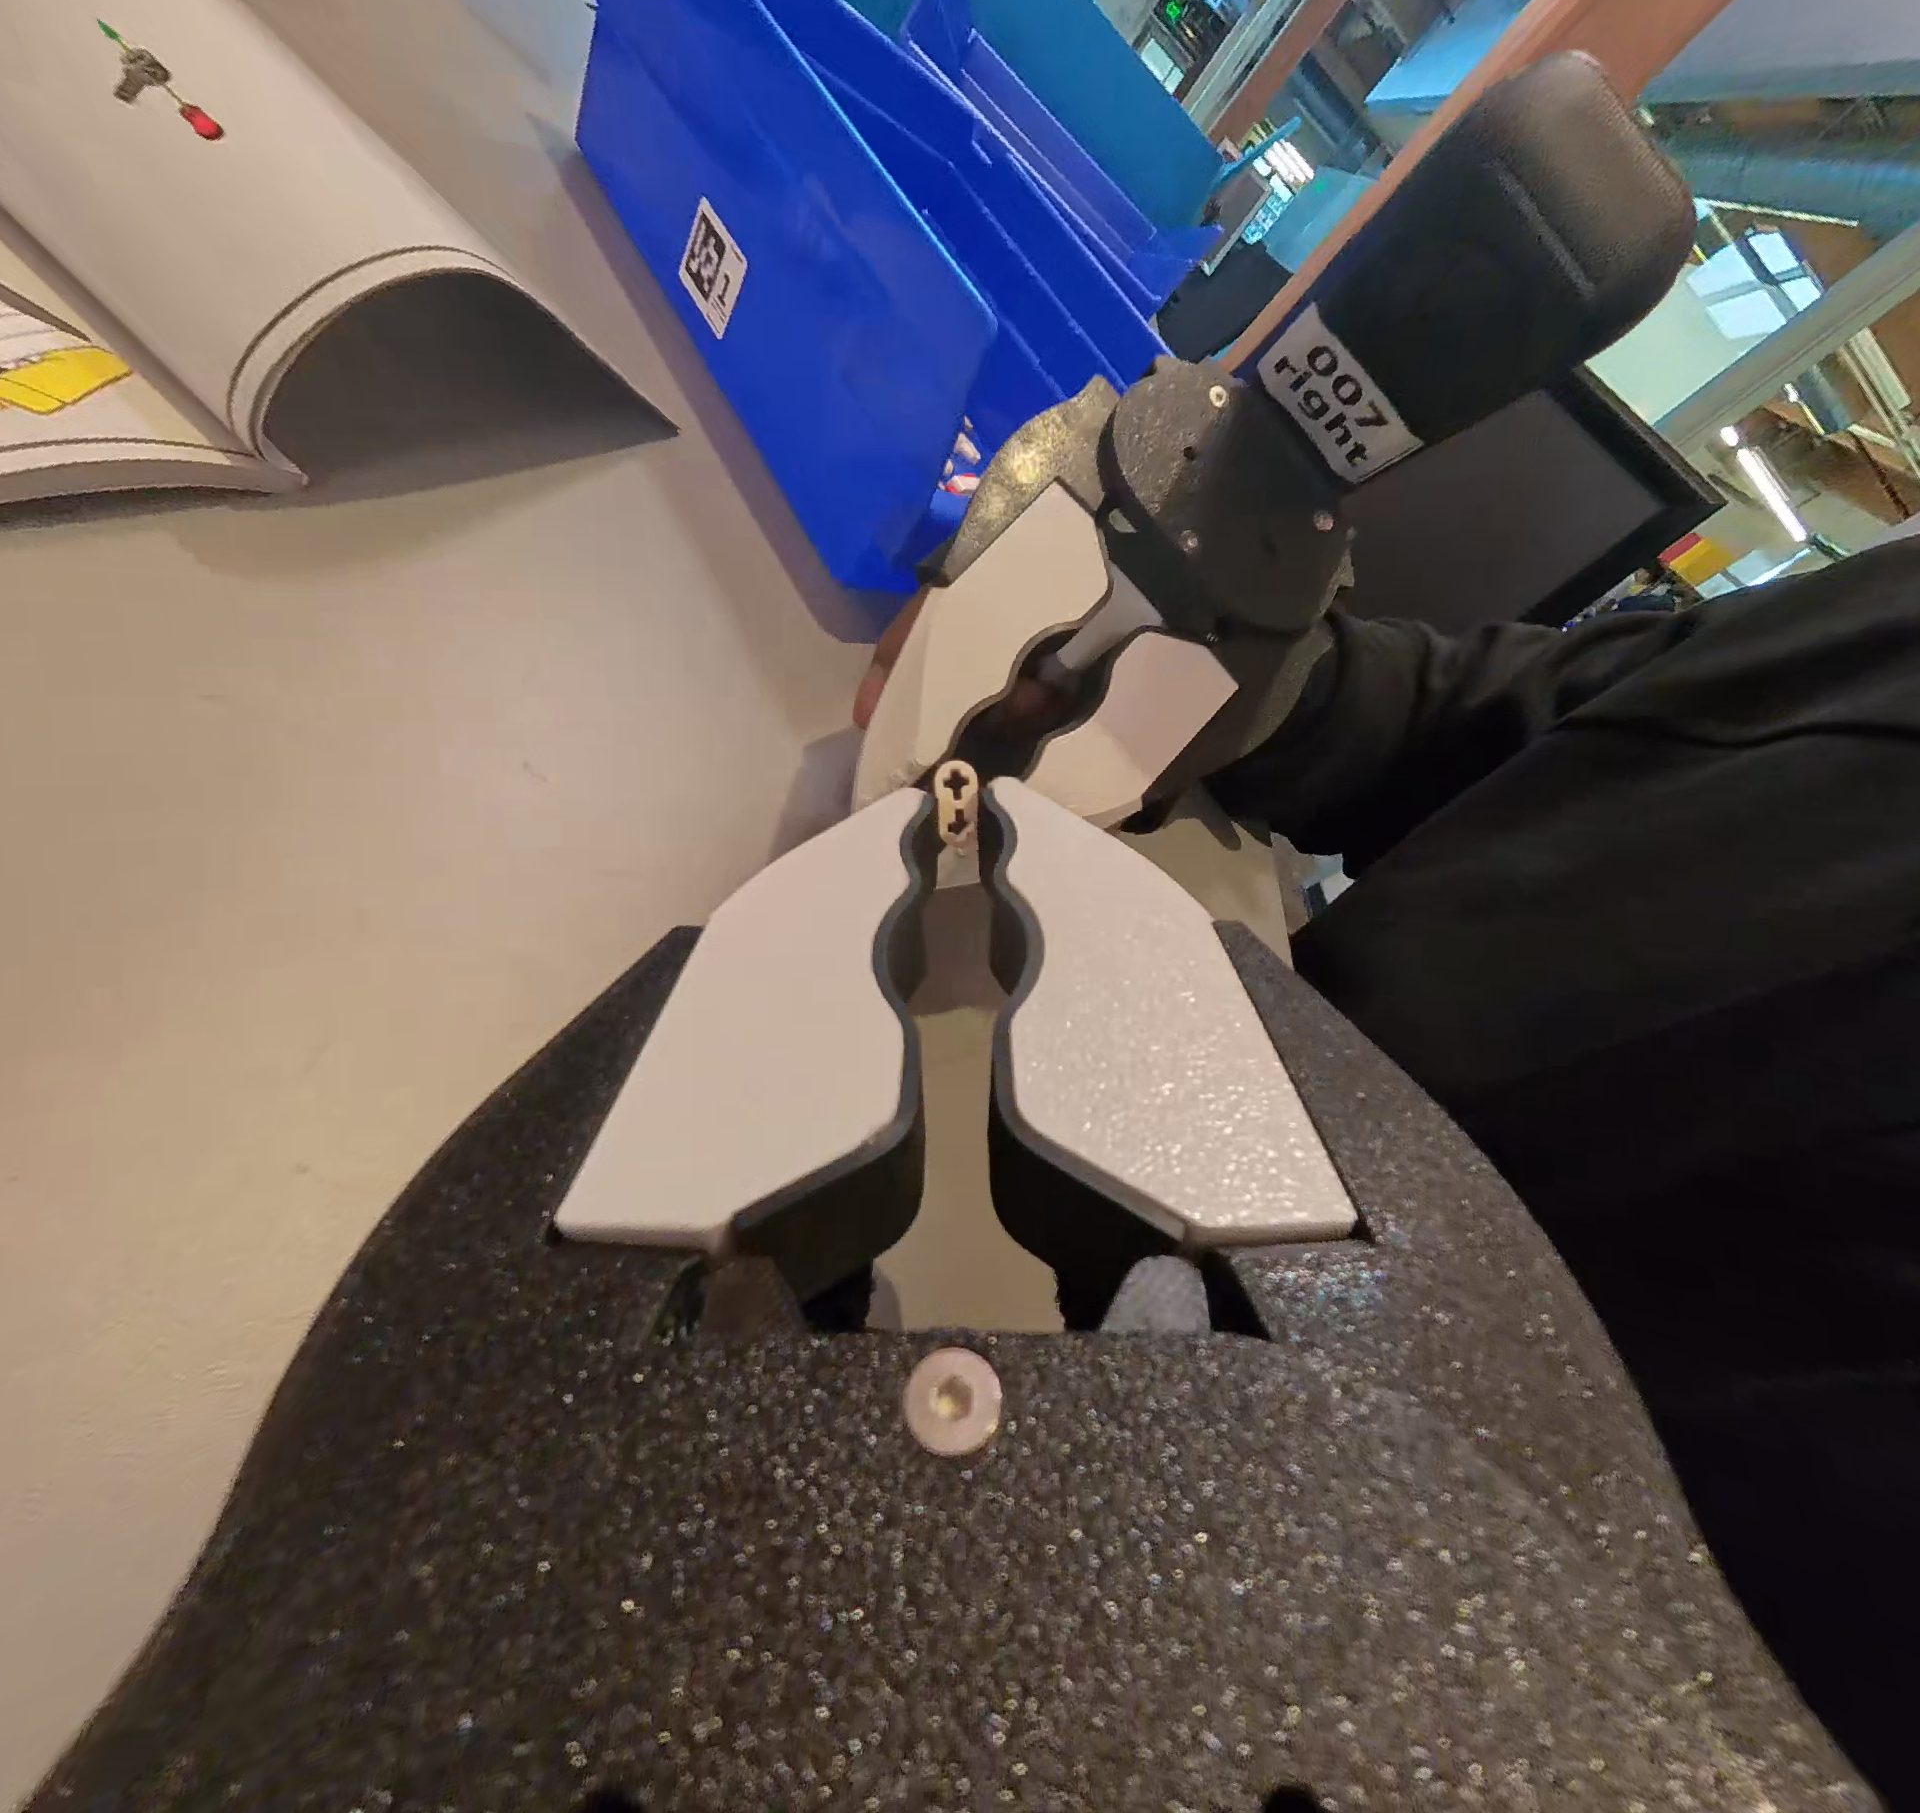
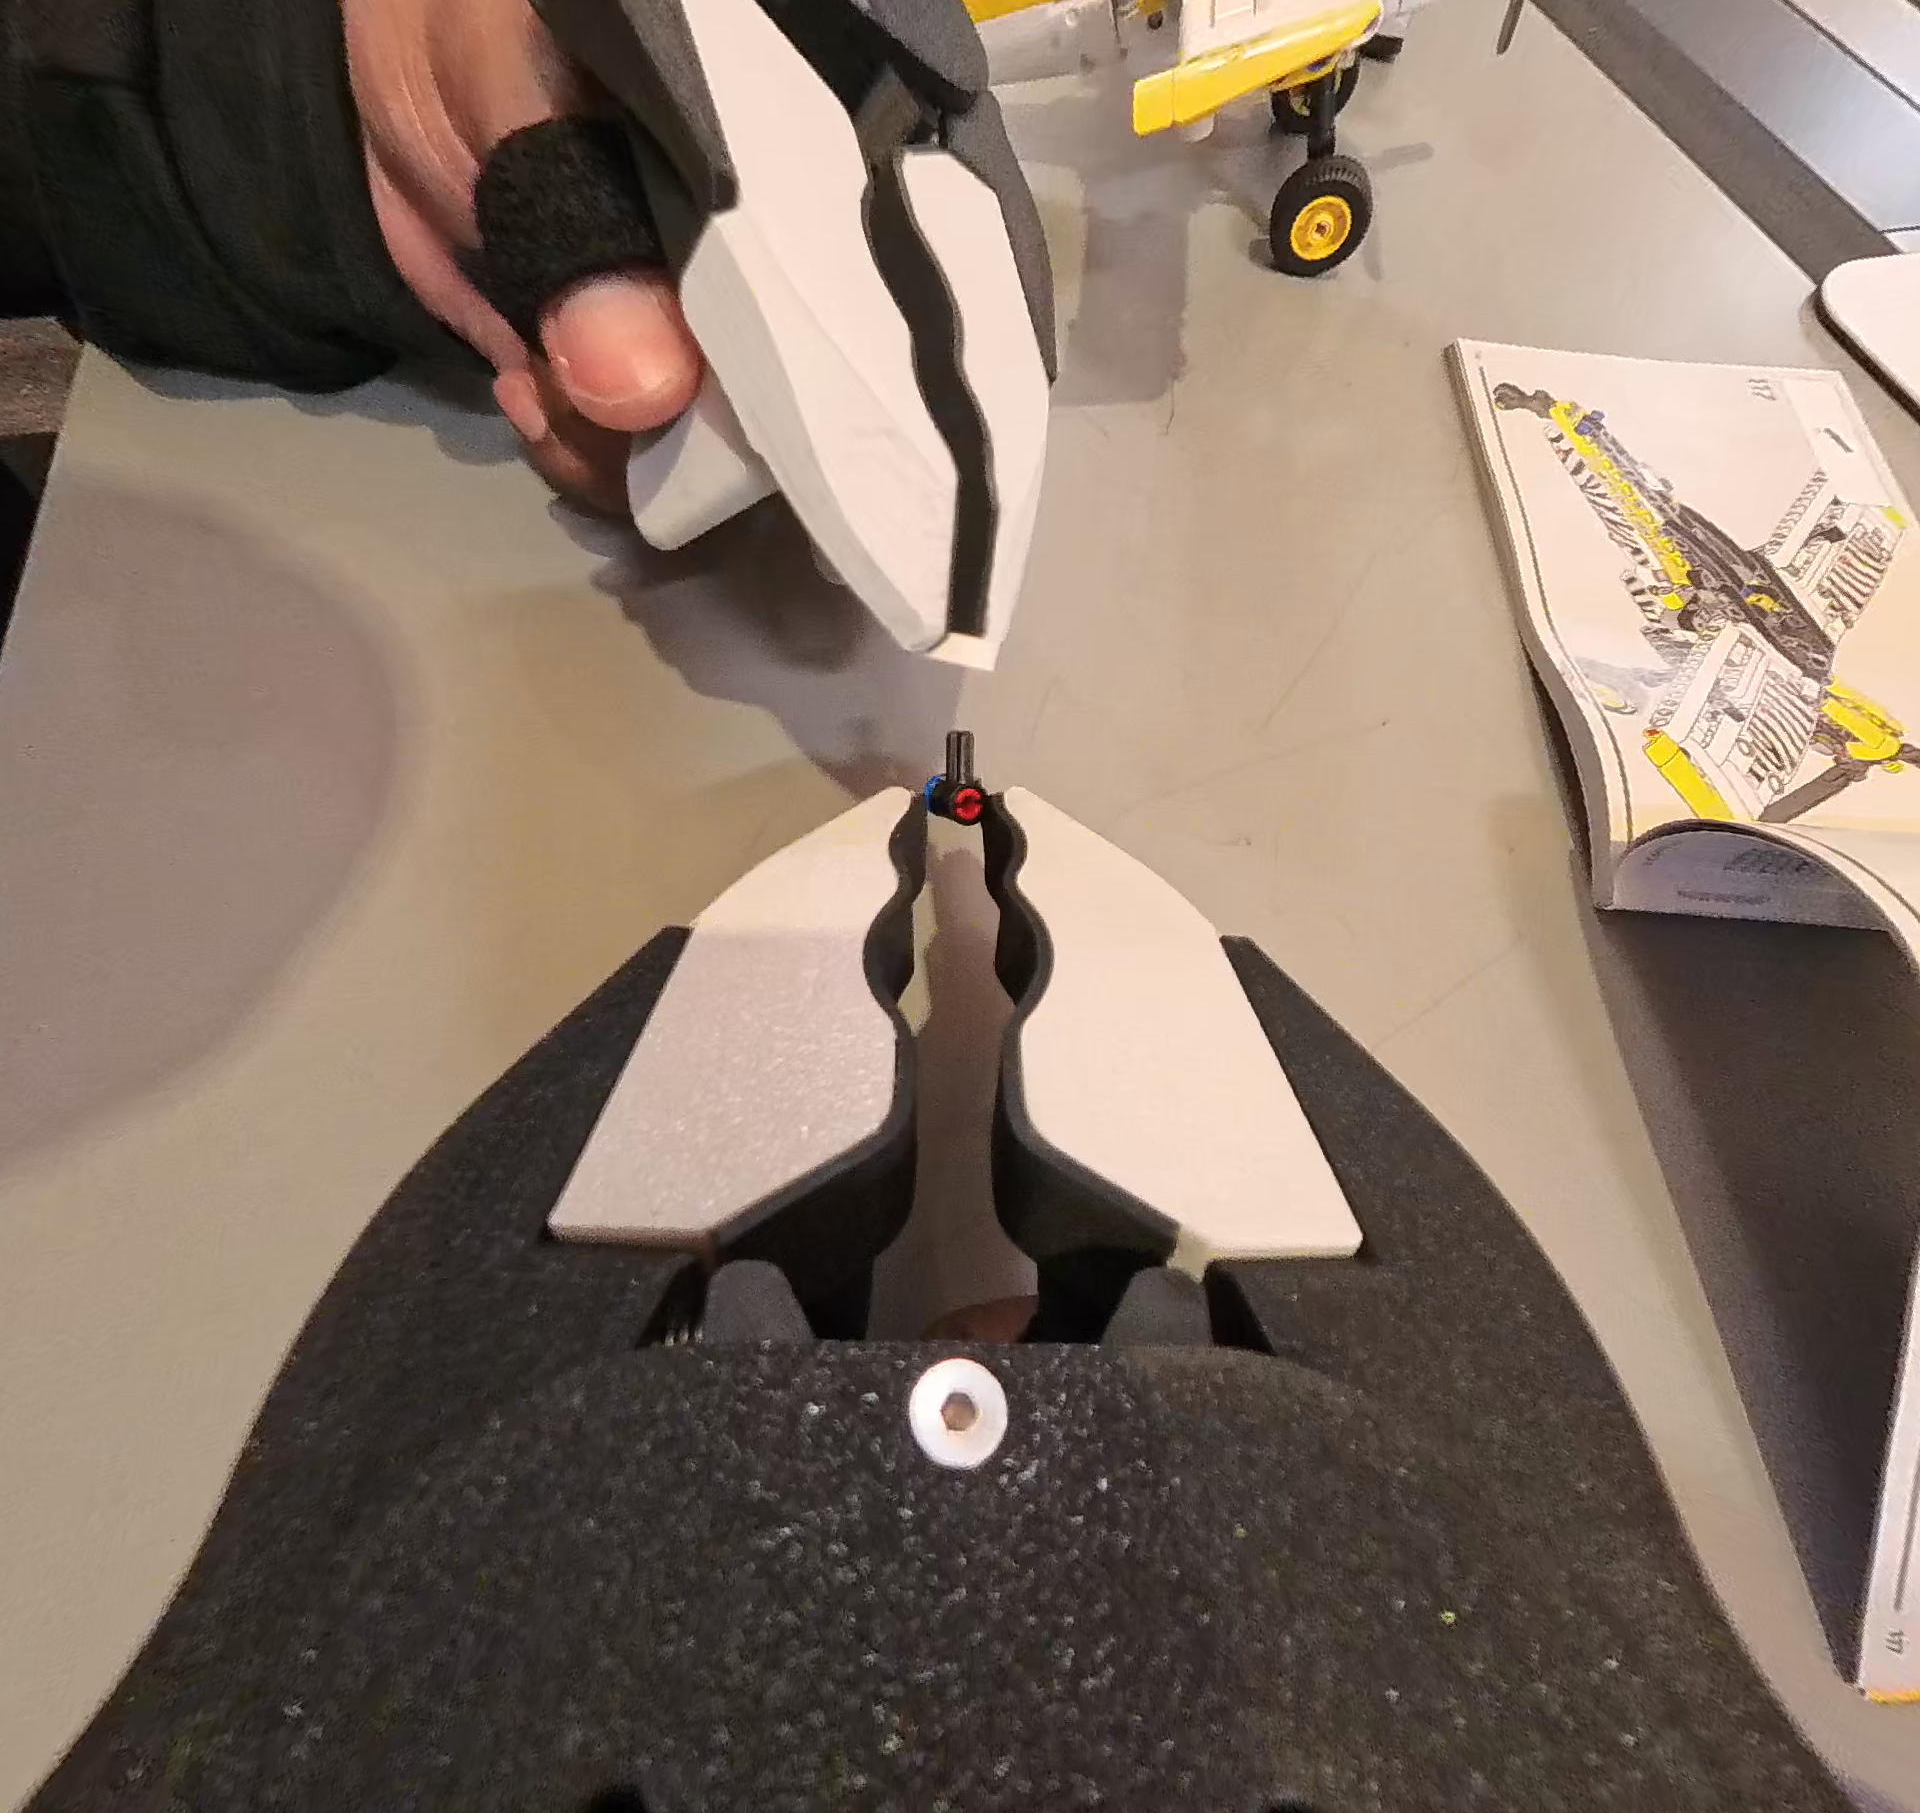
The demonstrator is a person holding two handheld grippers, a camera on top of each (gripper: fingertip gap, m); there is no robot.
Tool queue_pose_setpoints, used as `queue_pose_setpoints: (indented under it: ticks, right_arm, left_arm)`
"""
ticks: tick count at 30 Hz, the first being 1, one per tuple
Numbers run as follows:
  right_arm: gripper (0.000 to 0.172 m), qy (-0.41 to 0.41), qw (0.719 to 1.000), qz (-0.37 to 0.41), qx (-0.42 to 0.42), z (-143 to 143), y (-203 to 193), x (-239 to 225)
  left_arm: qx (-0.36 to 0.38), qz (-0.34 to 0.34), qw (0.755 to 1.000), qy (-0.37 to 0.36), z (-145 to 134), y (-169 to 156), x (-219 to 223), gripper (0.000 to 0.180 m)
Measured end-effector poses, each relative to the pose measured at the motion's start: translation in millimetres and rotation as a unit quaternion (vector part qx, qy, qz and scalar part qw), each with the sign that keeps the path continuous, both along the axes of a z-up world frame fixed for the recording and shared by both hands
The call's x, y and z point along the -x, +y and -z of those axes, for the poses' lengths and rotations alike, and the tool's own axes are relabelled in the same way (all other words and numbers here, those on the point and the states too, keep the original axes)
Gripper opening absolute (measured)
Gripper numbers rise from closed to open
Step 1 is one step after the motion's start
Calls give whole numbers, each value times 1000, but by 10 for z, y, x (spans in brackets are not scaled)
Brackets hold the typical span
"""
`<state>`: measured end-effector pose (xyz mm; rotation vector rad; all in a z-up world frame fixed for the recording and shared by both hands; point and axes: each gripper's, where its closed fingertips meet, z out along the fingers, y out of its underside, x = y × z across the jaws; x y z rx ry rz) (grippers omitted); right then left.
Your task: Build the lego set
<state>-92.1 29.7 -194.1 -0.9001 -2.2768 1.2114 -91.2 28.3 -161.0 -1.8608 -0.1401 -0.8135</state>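
At 12 o'clock of left tongs (image 1: 957, 807), pinched narrow on small cream link (image 1: 955, 800), long axis pointing away; right tongs (image 2: 961, 805) near, at 1 o'clock, shut on tiny black pin piece (image 2: 962, 789), above counter (image 2: 1247, 724).

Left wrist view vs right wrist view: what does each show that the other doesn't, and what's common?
Left wrist view only: blue plastic bin; left gripper shut on a small cream plastic connector with cross-shaped holes.

Right wrist view only: yellow-and-white brick-built toy plane; right gripper shut on a tiny black pin piece with red and blue ends.

Both: grey tabletop, open instruction booklet, and the opposite gripper.
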Motion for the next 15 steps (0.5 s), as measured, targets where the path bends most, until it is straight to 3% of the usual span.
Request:
queue_pose_setpoints:
  ticks: [15]
  right_arm:
    - [9,8,1000,-3,10,-17,-26,-3]
  left_arm:
    - [-26,-15,999,-21,-56,18,57,7]
